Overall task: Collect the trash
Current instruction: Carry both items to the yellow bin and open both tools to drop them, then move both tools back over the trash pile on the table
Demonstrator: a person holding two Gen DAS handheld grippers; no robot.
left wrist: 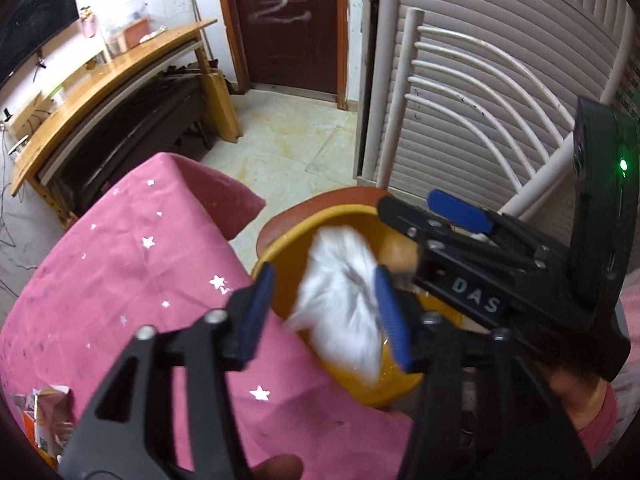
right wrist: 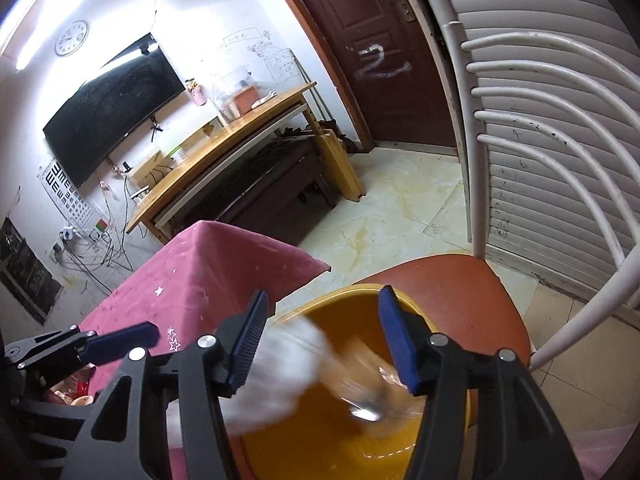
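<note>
A pink star-printed bench fills the near left; beside it, on a red chair, sits a yellow basin catching trash; both left tongs and right tongs gape apart above it, blurred white paper dropping between them.

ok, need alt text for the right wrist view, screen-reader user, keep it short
The open right gripper hangs over a yellow bin on a red-seated chair, with a blurred white wad of trash between its blue fingers and above the bin. A pink starred tablecloth lies to the left, where the left gripper enters.
</note>
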